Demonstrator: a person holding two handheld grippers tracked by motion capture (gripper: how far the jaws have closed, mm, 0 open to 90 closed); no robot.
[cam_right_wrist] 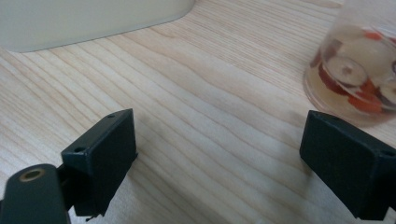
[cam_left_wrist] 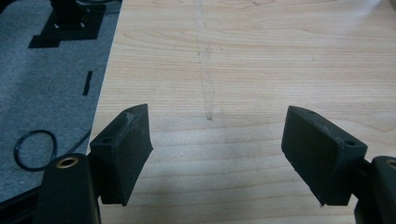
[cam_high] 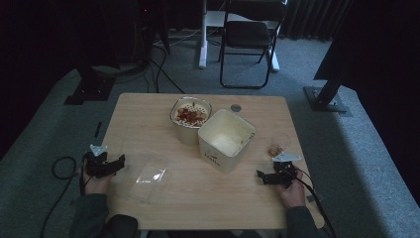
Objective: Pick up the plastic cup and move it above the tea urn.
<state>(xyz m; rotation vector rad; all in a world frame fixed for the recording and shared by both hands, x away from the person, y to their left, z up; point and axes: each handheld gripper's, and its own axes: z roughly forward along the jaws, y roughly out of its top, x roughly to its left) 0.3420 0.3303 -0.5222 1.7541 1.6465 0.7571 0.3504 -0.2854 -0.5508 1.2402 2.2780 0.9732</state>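
My left gripper [cam_high: 119, 161] rests near the left edge of the wooden table [cam_high: 208, 203], held by a hand. Its jaws stand wide open over bare wood [cam_left_wrist: 217, 112]. My right gripper [cam_high: 261, 175] lies near the right edge, jaws wide open with nothing between them [cam_right_wrist: 219, 121]. A small clear cup [cam_high: 276, 148] of red and white pieces stands just beyond it, ahead of the right-hand jaw in the right gripper view [cam_right_wrist: 357, 70]. A cream square container [cam_high: 226, 139] stands at the table's middle and shows in the right gripper view [cam_right_wrist: 93, 18]. Behind it sits a round strainer bowl [cam_high: 190, 115] with red pieces.
A clear plastic lid [cam_high: 146, 176] lies flat between the left gripper and the cream container. A small grey disc [cam_high: 236, 107] sits near the far edge. On the floor are black cables [cam_high: 62, 168], stand bases [cam_high: 91, 89] and a folding chair [cam_high: 250, 34].
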